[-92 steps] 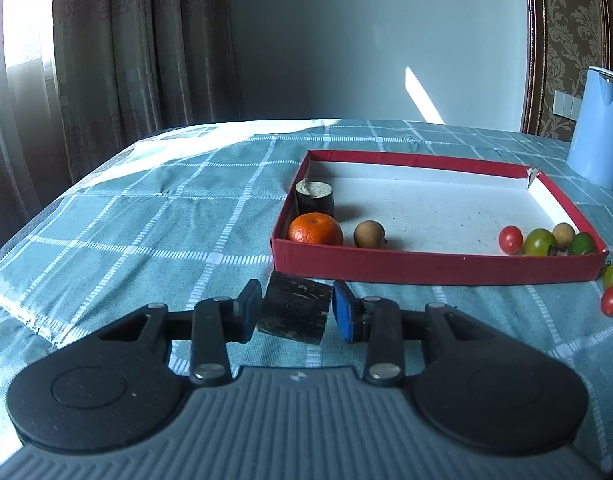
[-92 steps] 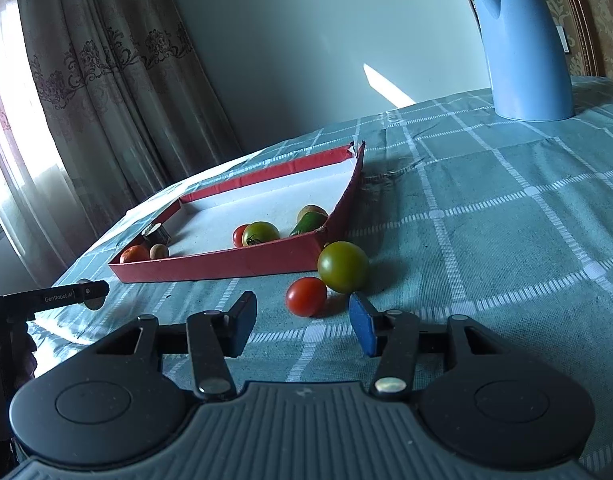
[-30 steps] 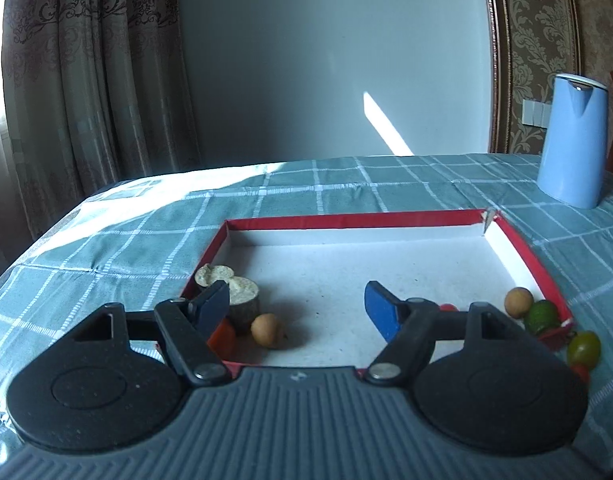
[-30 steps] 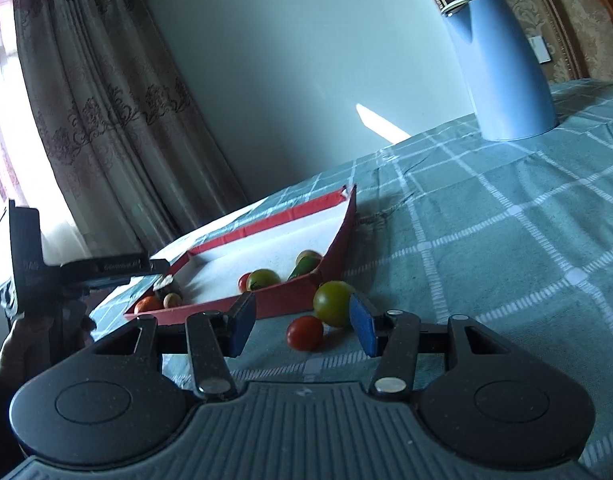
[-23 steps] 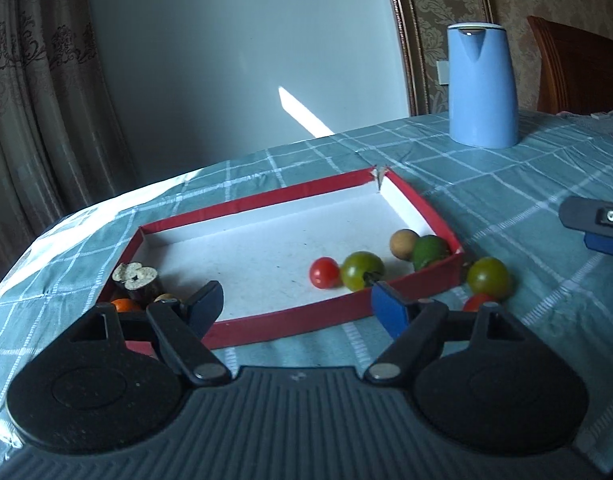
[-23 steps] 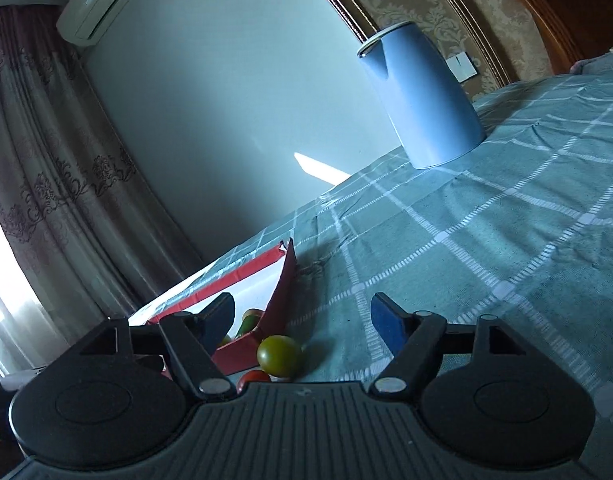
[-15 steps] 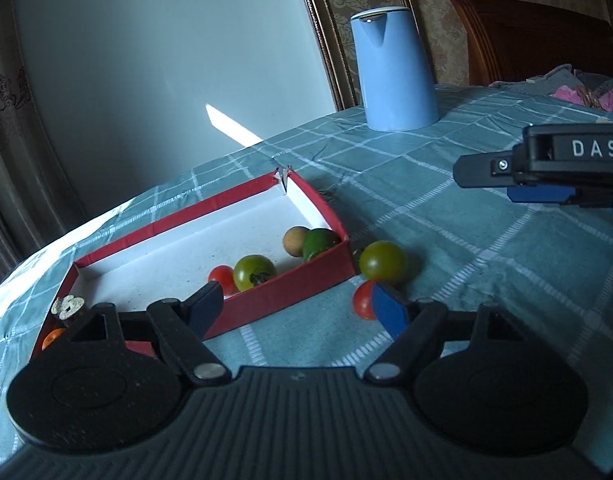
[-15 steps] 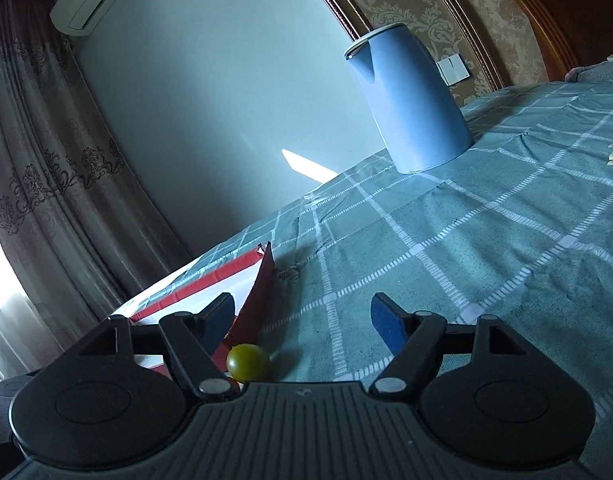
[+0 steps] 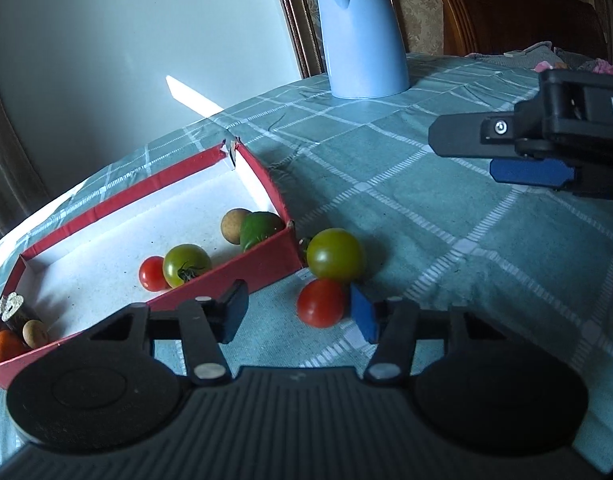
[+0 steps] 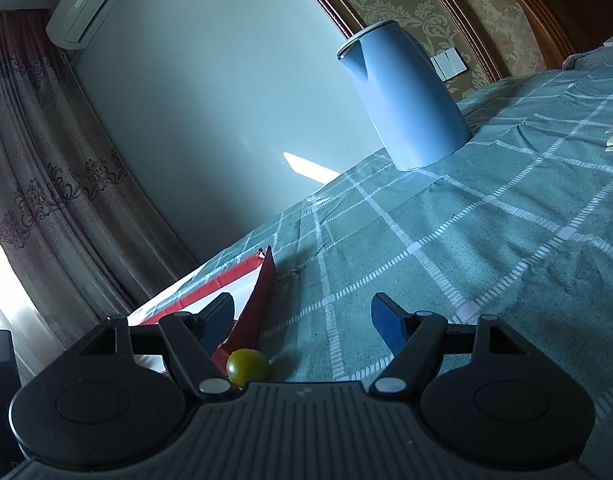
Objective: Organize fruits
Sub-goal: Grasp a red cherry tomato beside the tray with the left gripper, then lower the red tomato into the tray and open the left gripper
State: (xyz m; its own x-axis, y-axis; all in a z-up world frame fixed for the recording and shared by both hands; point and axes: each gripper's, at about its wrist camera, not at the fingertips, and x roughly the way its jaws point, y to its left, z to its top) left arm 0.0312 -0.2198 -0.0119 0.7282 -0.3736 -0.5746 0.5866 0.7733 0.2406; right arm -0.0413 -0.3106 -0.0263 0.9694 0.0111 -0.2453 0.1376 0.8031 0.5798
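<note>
My left gripper (image 9: 298,312) is closing, a red cherry tomato (image 9: 321,303) between its jaws, touching the right pad. Just beyond sits a green tomato (image 9: 335,255) beside the red tray (image 9: 242,266), which holds tomatoes, longans, a tangerine. My right gripper (image 9: 506,160), marked "D", stands open and empty. Farthest, a blue kettle (image 9: 360,32).
</note>
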